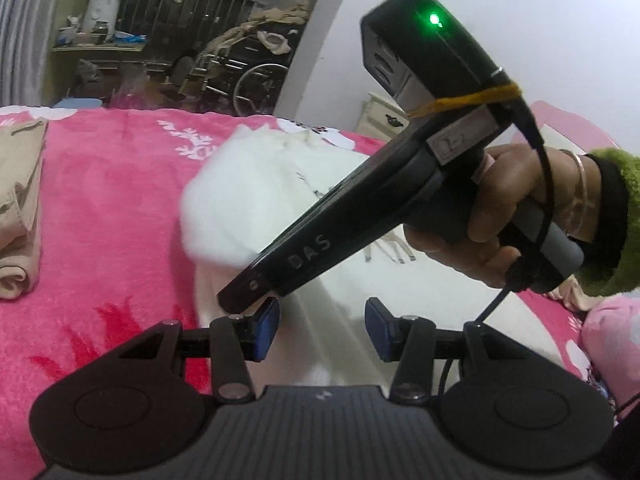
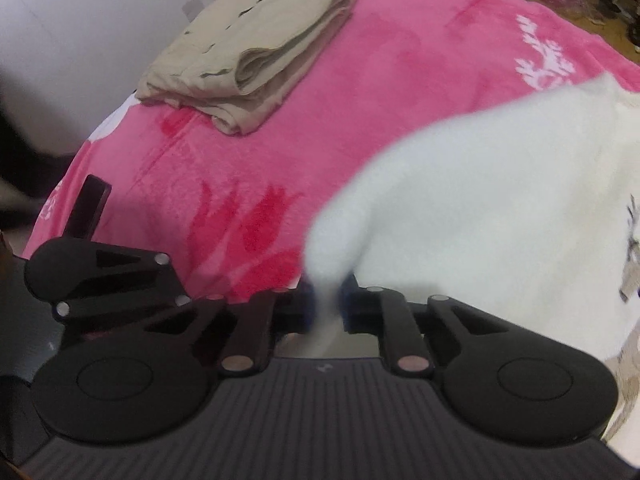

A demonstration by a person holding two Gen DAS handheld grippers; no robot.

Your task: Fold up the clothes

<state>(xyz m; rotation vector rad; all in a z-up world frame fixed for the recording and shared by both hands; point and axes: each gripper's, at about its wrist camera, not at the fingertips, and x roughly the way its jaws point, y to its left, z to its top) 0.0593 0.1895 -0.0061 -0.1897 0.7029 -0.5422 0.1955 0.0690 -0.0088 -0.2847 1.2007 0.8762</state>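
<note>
Right, mid-fold on the white sweater [image 2: 500, 208], which lies spread on the bed's pink blanket [image 2: 400, 60]. Right hand-held gripper [image 2: 326, 304] is clenched on a bunched bit of white fabric, prob. a sleeve or side edge, lifted off the bed and blurred, so it looks to be in motion. Left hand-held gripper [image 1: 322, 328] is released, blue pads [image 1: 269, 328] apart w/ nothing between them, hovering over the near part of the sweater. Seen from the left wrist view, the right tool's body crosses the frame, its tip just beside the left pad, and the person's hand [image 1: 500, 216] w/ a green cuff wraps the handle.

Over at the far side of the bed, well apart from the sweater, sits a tan garment [image 2: 248, 52] already folded, so I'd judge one item done and this one part-way.

Step in hand, by my read: carrying the gripped edge across the body of the sweater. Next move calls for laying that edge flat on the chest w/out dragging the rest, then letting go. Left could pin or smooth the near hem. Fluffy knit may cling to the pads on release.
</note>
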